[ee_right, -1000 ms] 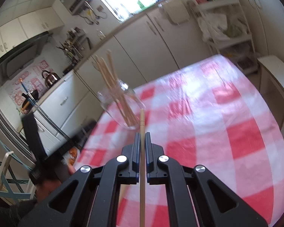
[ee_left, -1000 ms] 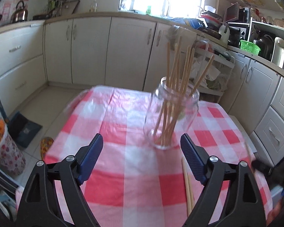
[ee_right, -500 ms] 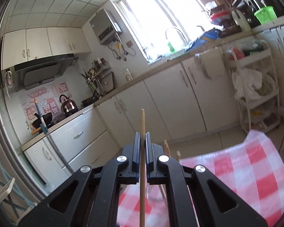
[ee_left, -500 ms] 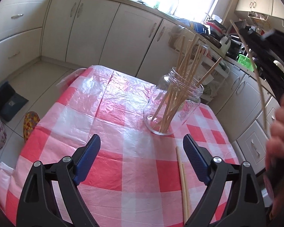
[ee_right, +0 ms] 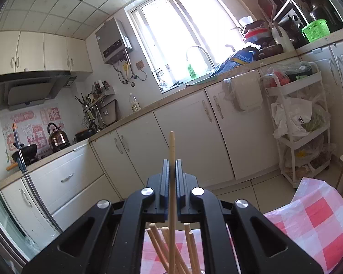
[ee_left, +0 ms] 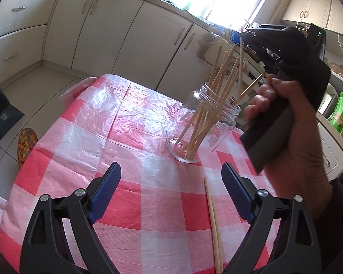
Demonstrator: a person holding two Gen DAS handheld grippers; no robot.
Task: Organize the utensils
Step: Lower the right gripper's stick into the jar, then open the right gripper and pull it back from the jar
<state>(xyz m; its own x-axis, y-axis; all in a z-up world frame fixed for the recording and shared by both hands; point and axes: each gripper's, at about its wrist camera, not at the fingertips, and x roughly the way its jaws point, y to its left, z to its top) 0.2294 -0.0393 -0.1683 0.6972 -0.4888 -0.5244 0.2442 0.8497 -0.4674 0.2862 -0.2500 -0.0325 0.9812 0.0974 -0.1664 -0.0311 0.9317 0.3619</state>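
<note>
A clear glass jar [ee_left: 202, 125] stands on the red-and-white checked tablecloth [ee_left: 135, 196] and holds several wooden chopsticks [ee_left: 221, 73]. My right gripper [ee_right: 171, 164] is shut on one chopstick [ee_right: 171, 150], held upright directly above the jar, whose stick tops [ee_right: 155, 233] show below the jaws. In the left wrist view the right gripper [ee_left: 245, 34] hangs over the jar with the chopstick [ee_left: 240, 64] pointing down into the mouth. My left gripper [ee_left: 171, 189] is open and empty, low over the cloth in front of the jar. Two loose chopsticks [ee_left: 213, 223] lie between its fingers.
The table's far edge [ee_left: 130, 80] drops to a tiled floor with kitchen cabinets [ee_left: 116, 29] behind. A white wire rack with bags [ee_right: 297, 123] stands at the right. A patterned slipper [ee_left: 26, 141] lies on the floor to the left.
My right gripper has come in over the jar and turned the chopstick upright above its mouth. My left gripper has drawn back and tilted down slightly, staying open.
</note>
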